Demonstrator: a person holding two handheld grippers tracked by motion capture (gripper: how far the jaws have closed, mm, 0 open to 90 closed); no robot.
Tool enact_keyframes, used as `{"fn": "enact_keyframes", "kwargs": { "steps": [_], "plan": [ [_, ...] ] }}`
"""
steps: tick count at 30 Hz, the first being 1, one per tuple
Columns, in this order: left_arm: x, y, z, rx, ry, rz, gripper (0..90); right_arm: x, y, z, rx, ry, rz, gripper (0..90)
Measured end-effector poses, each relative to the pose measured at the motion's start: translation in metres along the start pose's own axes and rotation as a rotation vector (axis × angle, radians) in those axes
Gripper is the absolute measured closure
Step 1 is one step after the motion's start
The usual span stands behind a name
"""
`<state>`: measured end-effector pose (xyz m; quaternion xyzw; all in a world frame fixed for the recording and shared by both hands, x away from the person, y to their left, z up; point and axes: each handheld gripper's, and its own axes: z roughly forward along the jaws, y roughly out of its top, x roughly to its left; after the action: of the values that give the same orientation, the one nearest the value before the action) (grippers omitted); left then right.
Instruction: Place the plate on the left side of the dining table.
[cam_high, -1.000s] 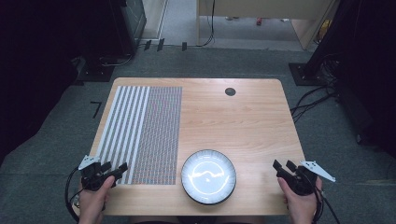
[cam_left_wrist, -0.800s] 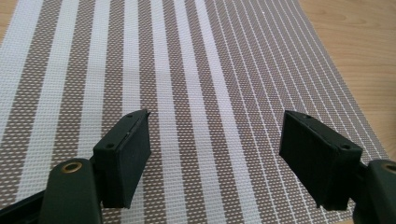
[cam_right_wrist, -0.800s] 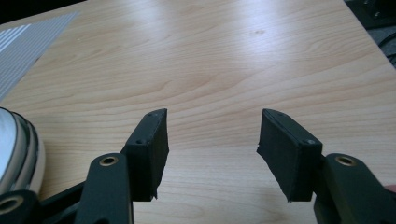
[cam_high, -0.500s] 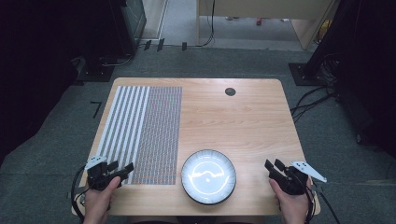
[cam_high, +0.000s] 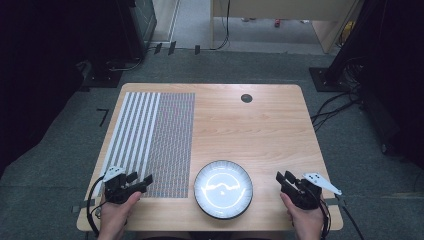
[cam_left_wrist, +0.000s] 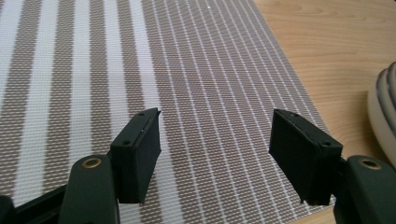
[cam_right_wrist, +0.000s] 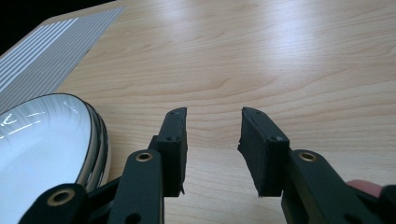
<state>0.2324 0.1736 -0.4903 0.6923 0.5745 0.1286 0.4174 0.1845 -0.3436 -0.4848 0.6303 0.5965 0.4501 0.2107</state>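
Reaching: both grippers flank the round white dark-rimmed ceramic plate (cam_high: 223, 189).
Left gripper (cam_high: 142, 182): jaws wide apart, above the striped woven placemat (cam_high: 155, 135), left of plate.
Right gripper (cam_high: 282, 179): jaws apart, empty, right of plate, about equally near.

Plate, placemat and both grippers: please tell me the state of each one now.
plate: upright, empty, on bare wood beside the mat.
placemat: spread flat, nothing on it.
left gripper: open, empty, over the placemat's near corner.
right gripper: open, empty, over bare wood beside the plate.

Left gripper (cam_high: 142, 182) shifted right over mat (cam_high: 165, 135), right gripper (cam_high: 282, 178) shifted toward plate (cam_high: 223, 189)
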Motion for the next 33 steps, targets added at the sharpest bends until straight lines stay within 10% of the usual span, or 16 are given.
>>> {"fn": "enact_keyframes", "kwargs": {
  "steps": [21,33],
  "plan": [
    [-0.061,0.049,0.020,-0.043,-0.139,0.067,42.7,0.016,0.035,0.017,-0.030,0.055,0.084,66.2],
    [-0.089,0.021,0.030,0.013,-0.240,0.098,44.6,0.036,0.021,0.020,0.000,0.104,0.084,71.8]
  ]
}}
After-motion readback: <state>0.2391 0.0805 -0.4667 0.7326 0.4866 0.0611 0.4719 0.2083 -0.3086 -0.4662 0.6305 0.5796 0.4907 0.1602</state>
